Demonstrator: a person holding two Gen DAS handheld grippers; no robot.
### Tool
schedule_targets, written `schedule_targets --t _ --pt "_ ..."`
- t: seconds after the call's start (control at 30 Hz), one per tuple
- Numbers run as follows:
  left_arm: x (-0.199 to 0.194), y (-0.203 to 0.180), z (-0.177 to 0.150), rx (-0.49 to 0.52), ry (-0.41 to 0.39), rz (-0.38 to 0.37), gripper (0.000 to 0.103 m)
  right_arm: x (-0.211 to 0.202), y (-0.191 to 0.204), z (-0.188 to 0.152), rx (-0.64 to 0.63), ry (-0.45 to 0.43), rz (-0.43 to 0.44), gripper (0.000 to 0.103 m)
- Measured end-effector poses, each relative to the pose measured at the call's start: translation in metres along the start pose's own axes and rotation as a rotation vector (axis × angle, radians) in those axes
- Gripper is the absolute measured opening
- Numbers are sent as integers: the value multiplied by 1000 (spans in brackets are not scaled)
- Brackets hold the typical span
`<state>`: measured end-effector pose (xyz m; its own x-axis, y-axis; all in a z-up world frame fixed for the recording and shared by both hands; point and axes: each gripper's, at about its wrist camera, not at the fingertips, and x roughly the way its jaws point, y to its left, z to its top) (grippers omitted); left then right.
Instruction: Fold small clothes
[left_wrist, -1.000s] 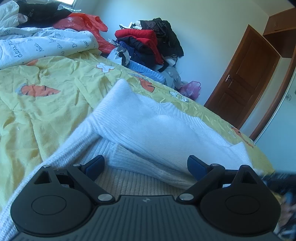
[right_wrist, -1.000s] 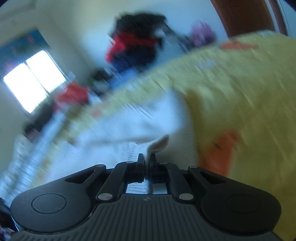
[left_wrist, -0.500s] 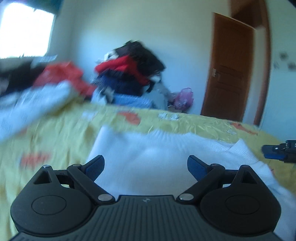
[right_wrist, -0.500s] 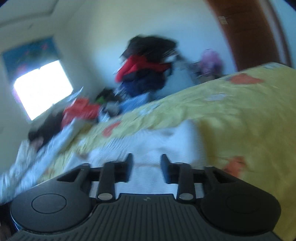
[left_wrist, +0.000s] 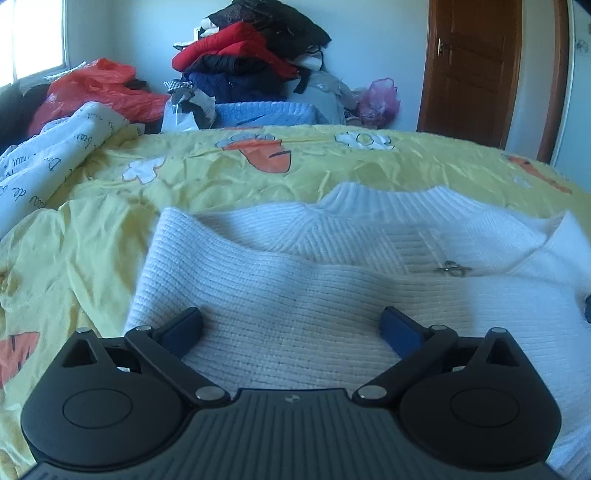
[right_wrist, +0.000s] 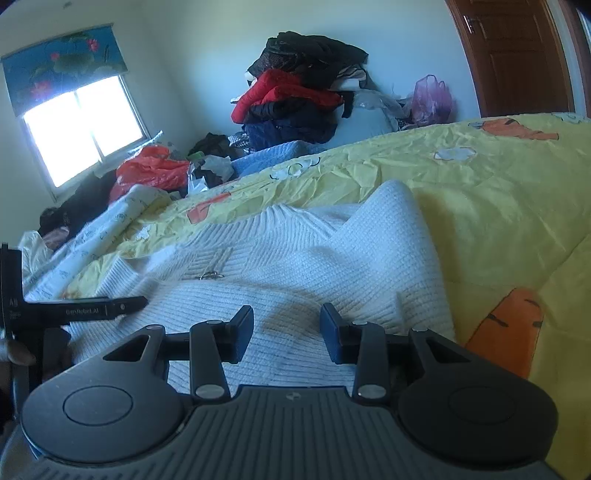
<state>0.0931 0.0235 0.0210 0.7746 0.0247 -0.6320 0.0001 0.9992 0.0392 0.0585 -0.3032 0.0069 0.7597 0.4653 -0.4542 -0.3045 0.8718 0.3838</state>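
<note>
A white ribbed knit sweater (left_wrist: 295, 288) lies on the yellow carrot-print bedspread (left_wrist: 92, 229), collar at the far side, both side parts folded in over its middle. A small metal clasp (left_wrist: 452, 268) sits near its centre. My left gripper (left_wrist: 291, 326) is wide open and empty just above the sweater's near part. My right gripper (right_wrist: 287, 330) is open and empty over the sweater (right_wrist: 295, 258) near its right folded edge. The left gripper's body (right_wrist: 85, 310) shows at the left of the right wrist view.
A white printed quilt (left_wrist: 44, 162) lies bunched at the left. A pile of red, black and blue clothes (left_wrist: 251, 62) and plastic bags stands beyond the bed's far edge. A brown door (left_wrist: 472, 66) is at the far right. A window (right_wrist: 81, 125) is on the left wall.
My right gripper let go of the sweater's edge and opened. Both grippers drew back and levelled out over the folded sweater.
</note>
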Motion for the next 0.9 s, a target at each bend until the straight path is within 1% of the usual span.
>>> schedule_targets --t 0.1,0.23,0.33,0.4,0.43,0.5,0.53,0.6,0.67,0.73,0.83,0.9 --pt "4 -1 3 -2 6 7 103 2 6 -3 -32 5 -22 45" --pt "5 0 4 -4 2 13 103 4 6 -2 -27 6 -21 45" --pt "-6 -4 -1 5 -39 55 103 4 5 -2 -25 6 -20 45" --pt "-28 -7 -9 -12 -83 100 103 3 4 -1 -20 6 -17 45" --pt "-42 -6 -16 -37 -94 84 103 3 3 -2 -15 6 -15 45" --pt "-70 -2 -33 -84 -90 -8 103 3 2 -1 -11 6 -12 45" --pt "-82 -3 -41 -86 -86 -36 103 3 2 -1 -10 5 -12 45" --pt "-101 -4 -57 -71 -70 -54 103 3 2 -1 -8 4 -11 45" --pt "-103 -4 -67 -65 -22 -78 103 3 2 -1 -12 5 -14 45" --pt "-97 -2 -72 -68 -4 -62 103 3 3 -1 -16 7 -17 45" --pt "-89 1 -72 -113 3 -57 103 3 5 -1 -28 8 -28 44" --pt "-84 -4 -70 -86 9 -30 103 4 7 -2 -44 10 -41 44"
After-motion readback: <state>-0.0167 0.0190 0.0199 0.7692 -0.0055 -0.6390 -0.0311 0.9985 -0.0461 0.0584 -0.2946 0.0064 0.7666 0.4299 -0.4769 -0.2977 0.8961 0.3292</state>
